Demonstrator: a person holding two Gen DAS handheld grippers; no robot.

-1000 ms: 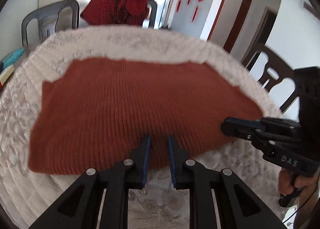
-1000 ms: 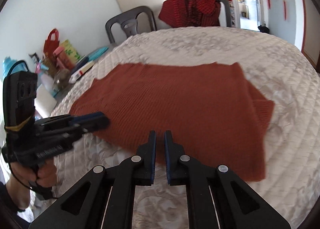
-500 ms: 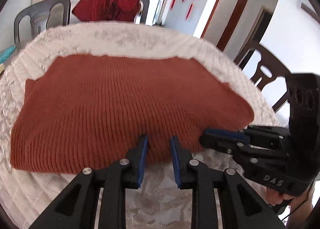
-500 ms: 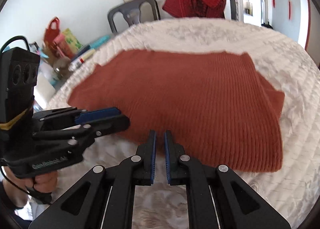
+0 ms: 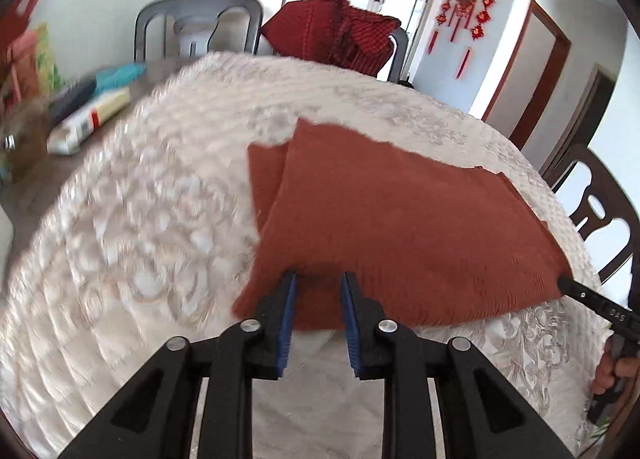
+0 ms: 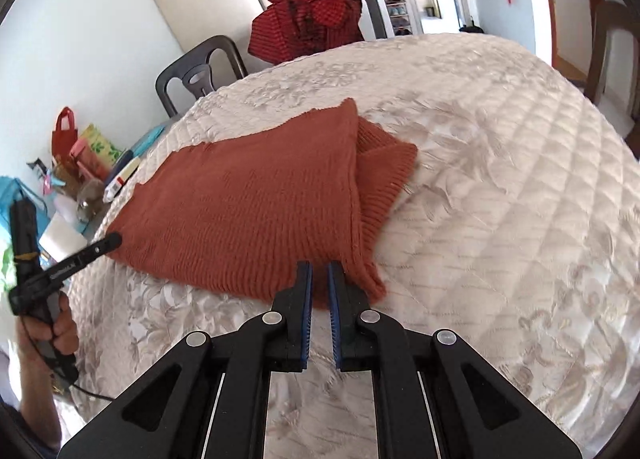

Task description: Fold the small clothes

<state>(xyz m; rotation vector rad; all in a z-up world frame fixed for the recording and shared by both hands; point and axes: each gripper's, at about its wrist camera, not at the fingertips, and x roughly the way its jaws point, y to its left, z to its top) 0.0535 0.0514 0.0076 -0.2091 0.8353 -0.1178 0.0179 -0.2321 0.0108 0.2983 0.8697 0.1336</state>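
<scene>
Rust-red knit garment (image 5: 400, 227) lies folded mid-frame on the quilted tabletop (image 5: 152, 219). Left tool (image 5: 316, 279) stands slightly apart, right tool (image 6: 319, 267) nearly together, neither clamped, each at a near corner. Next move, I'd judge: pinch both corners and fold away

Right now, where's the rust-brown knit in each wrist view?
Left wrist: the rust-brown knit fills centre-right; its near edge lies at the left claw, its right corner at the right claw's tip.
Right wrist: centre-left, near edge at the right claw; the left claw's tip meets its left corner.
Shared landmark: red garment on a chair.
</scene>
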